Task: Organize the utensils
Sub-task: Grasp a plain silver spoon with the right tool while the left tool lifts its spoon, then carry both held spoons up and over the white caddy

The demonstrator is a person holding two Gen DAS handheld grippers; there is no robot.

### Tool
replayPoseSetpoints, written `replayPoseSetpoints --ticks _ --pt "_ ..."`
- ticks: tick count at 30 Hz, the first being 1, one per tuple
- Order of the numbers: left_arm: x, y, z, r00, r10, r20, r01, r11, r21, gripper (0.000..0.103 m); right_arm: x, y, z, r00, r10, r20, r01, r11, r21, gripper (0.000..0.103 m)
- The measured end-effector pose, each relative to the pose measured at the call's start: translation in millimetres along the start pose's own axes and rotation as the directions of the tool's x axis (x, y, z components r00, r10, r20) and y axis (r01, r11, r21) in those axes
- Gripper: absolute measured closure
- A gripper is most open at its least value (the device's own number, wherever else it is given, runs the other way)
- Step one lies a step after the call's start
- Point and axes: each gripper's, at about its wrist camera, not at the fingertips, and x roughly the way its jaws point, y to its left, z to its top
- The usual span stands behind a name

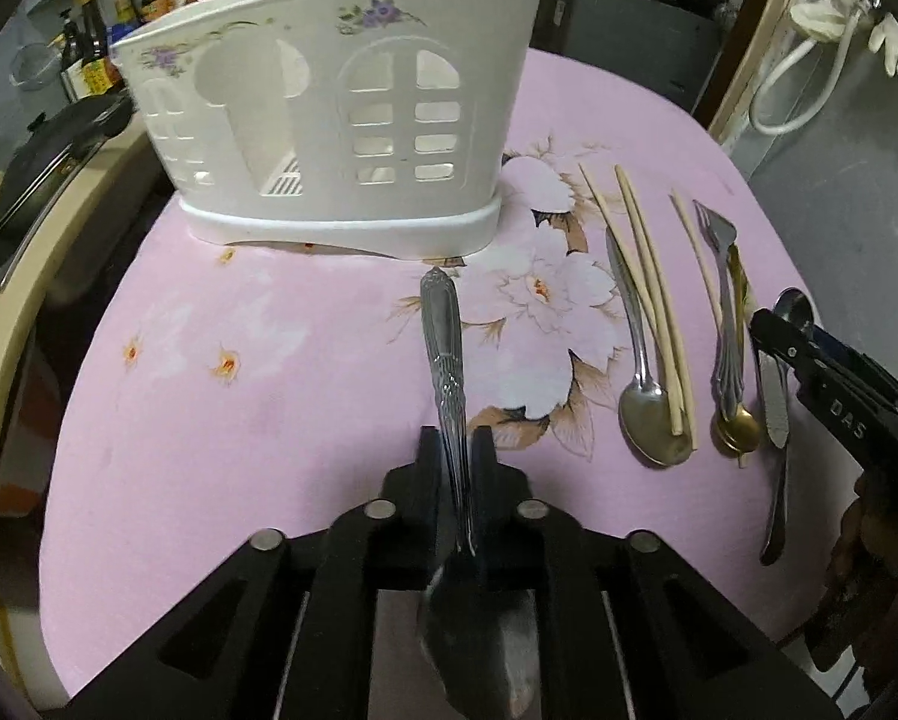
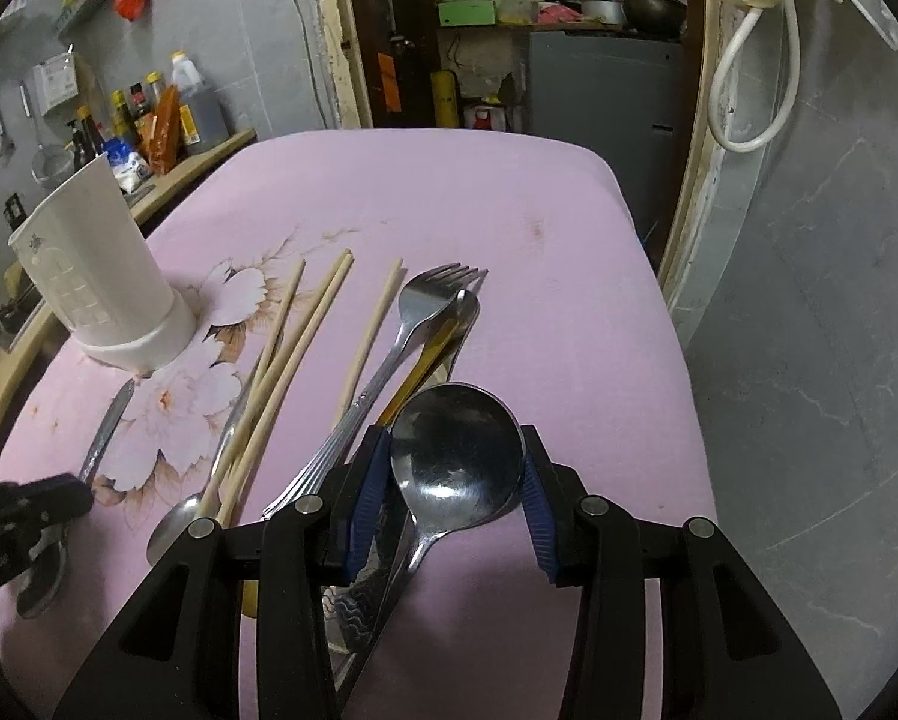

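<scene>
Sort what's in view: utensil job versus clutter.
Job:
white plastic cutlery holder
ornate-handled steel spoon in left tool
round steel spoon between right tool
wooden chopsticks
steel fork

Clutter:
sauce bottles
white hose

Ornate steel spoon (image 1: 443,360), handle toward caddy (image 1: 341,114)

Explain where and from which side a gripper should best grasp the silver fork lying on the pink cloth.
Probably the fork is best gripped mid-handle from above, fingers straddling its narrow width. It lies flat, and its tines overlap the gold-handled utensil, so the slimmer handle seems the easier hold.
</scene>
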Motion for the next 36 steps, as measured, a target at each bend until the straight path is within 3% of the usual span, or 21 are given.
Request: replayPoseSetpoints --ticks 4,9,11,13,16,18,25,30,36 --pt "16 -5 17 0.998 -0.014 -0.058 0.014 1.0 -0.001 0.081 0 0 -1 1.0 -0.002 -0.008 0.002 1.0 -0.005 0.058" --pt "28 -9 34 0.99 0.006 -0.139 -0.005 1.0 0.008 0.076 4 9 -2 0.999 -0.033 -0.014 0.033 0.999 -0.014 0.051" --pt "27 -7 35 0.989 -0.005 -0.148 0.005 1.0 -0.005 0.078 5 7 -2 0.999 -0.034 -0.023 0.034 0.999 0.011 0.051" --pt "27 -8 36 0.99 -0.004 -0.143 0.004 1.0 -0.001 0.094 5 9 -2 0.999 -0.043 -0.025 0.043 0.999 0.01 0.052" --pt "28 -13 38 0.992 -0.009 -0.126 0.011 1.0 0.02 0.096 4 9 -1 0.998 -0.052 -0.024 0.053 0.998 0.032 0.057" --pt "26 -9 34 0.994 -0.026 -0.11 0.028 0.999 0.018 0.096 2 9 -2 0.998 -0.052 -0.017 0.053 0.998 0.044 0.065" --pt "-5 0 11 0.993 -0.119 0.025 0.118 0.993 0.019 0.096 -17 8 -10 0.998 -0.041 0.038 0.037 0.995 0.087 0.066" --pt "-35 4 -7 0.976 -0.153 0.154 0.147 0.988 0.046 0.096 -46 21 -14 0.99 -0.027 0.135 0.016 0.997 0.082 0.066" --pt "-61 9 -2 0.949 -0.16 0.271 0.144 0.987 0.078 0.096 -75 52 -4 0.968 0.008 0.249 -0.013 1.0 0.019 0.066"
